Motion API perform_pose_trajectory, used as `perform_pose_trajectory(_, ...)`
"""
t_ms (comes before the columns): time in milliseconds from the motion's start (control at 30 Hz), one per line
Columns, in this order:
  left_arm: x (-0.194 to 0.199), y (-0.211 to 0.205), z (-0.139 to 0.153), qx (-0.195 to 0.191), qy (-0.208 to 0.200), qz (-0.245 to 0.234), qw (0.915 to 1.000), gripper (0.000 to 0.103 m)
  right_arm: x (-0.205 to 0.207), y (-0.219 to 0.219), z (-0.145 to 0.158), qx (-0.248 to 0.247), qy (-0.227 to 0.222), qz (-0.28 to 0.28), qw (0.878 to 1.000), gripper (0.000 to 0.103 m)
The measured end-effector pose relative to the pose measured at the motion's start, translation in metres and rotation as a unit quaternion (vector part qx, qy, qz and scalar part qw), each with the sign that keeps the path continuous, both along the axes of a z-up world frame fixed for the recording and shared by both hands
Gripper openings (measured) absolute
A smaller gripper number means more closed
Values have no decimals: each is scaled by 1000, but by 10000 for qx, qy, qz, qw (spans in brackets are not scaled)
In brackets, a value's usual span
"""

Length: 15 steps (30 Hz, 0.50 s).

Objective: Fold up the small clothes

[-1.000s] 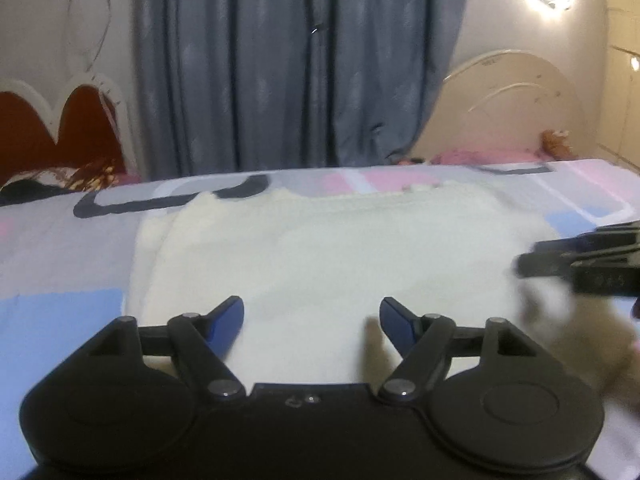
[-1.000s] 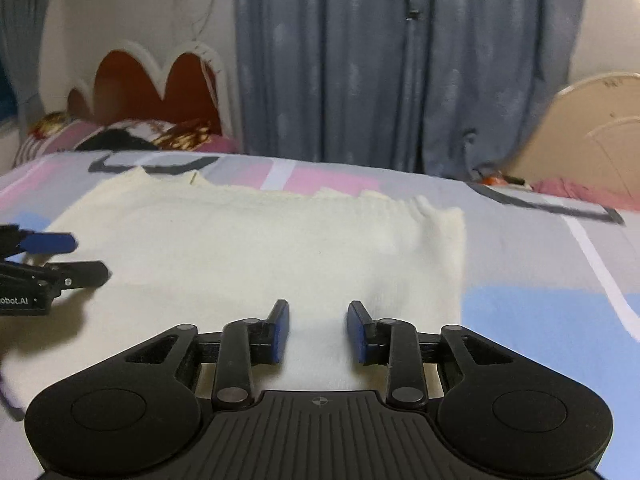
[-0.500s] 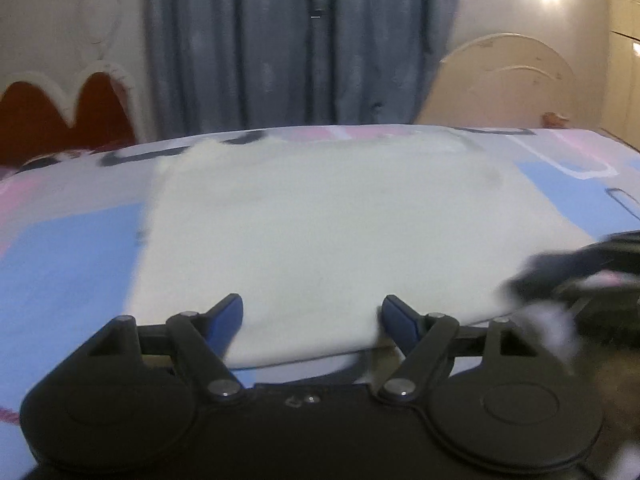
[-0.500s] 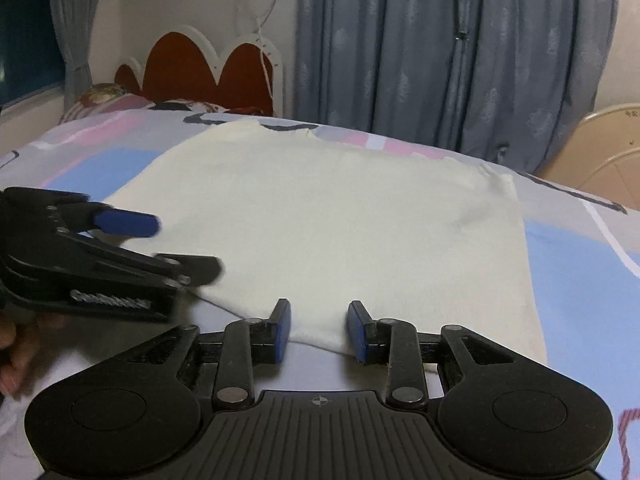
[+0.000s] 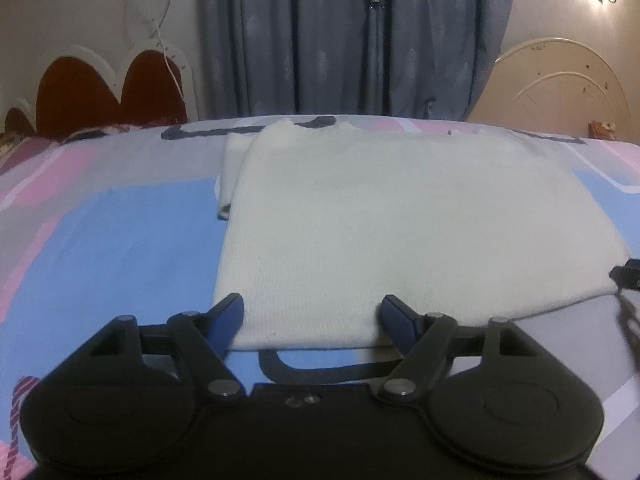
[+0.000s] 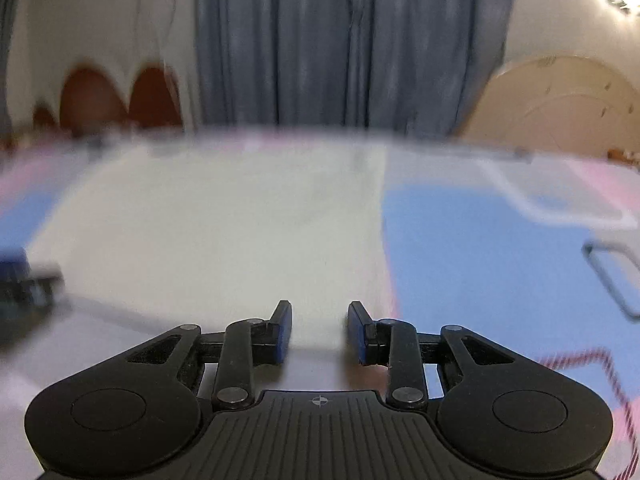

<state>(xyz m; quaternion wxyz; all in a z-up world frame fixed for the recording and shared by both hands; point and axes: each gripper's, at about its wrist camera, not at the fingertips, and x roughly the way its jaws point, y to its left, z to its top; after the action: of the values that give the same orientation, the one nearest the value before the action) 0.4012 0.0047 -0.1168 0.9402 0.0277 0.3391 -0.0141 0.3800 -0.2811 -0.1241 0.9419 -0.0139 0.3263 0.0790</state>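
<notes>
A cream knitted garment (image 5: 400,216) lies flat and folded on the patterned bedsheet; it also shows, blurred, in the right wrist view (image 6: 224,232). A sleeve or lower layer sticks out at its far left edge. My left gripper (image 5: 312,312) is open and empty, its fingers at the garment's near left corner, just above the near hem. My right gripper (image 6: 319,316) is open and empty at the garment's near right corner. The tip of the right gripper shows at the right edge of the left wrist view (image 5: 628,276). The left gripper shows at the left edge of the right wrist view (image 6: 24,280).
The bedsheet (image 5: 120,248) has blue, pink and grey blocks. A red and white headboard (image 5: 100,92) stands at the back left, a grey-blue curtain (image 5: 352,36) in the middle, and a cream headboard (image 5: 560,84) at the back right.
Both grippers have drawn back toward me from over the garment to its near hem. The garment now lies farther ahead in both views. The right wrist view is blurred from motion.
</notes>
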Motion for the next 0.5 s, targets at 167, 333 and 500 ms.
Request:
perform_pose_trajectory(167,1,1,1,42,17,-24,10000,76,2,-3,12,170,30,-87,9998,31)
perform_pose_trajectory(333,-1,1,0,57,11,-13,10000,76,1,-4,2,61,162,-94,9998,31)
perform_pose_trajectory(500,0,0,-1,48,19,-12,10000,76,1,-6,2,59,203,-76,9997,31)
